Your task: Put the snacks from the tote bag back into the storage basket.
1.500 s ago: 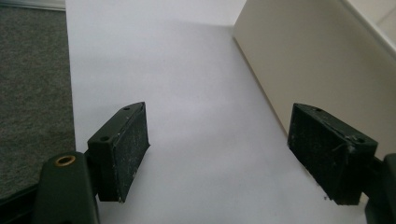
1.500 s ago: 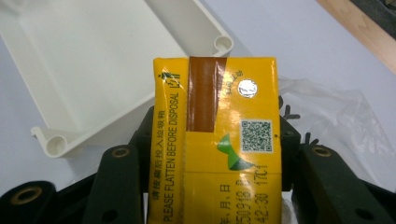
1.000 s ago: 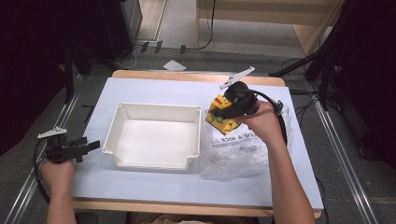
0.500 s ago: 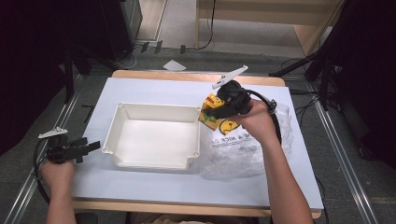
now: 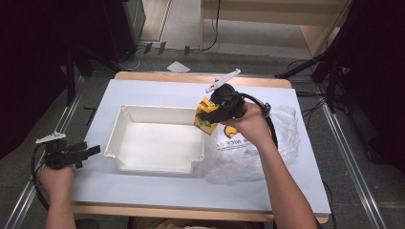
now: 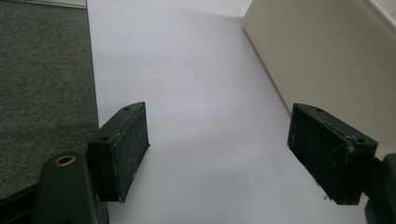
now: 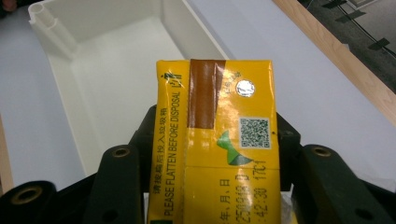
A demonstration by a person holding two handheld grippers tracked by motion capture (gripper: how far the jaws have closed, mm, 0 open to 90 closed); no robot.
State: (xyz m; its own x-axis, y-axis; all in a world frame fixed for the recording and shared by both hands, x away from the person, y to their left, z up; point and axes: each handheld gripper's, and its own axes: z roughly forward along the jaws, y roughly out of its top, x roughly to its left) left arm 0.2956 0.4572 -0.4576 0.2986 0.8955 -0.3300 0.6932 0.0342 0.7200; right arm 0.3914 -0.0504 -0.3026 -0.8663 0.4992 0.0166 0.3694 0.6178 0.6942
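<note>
Right gripper [image 5: 210, 114] clamps a yellow drink carton [image 5: 204, 119] over the near-right corner of the white tray [image 5: 125, 129].

Right gripper view: the 2 jaws press on the carton's [image 7: 217, 140] sides, its top face with brown strip and foil seal pointing ahead of the tool; the tray [image 7: 60, 79] lies open ahead and to the left of the jaws. A clear plastic bag [image 5: 282, 138] sits just behind and under the right hand [image 5: 250, 124]. Left gripper [image 5: 93, 151] rests low at the table's [image 5: 157, 191] left edge, jaws wide, nothing between them, the tray wall [image 6: 317, 60] just ahead to its right.
</note>
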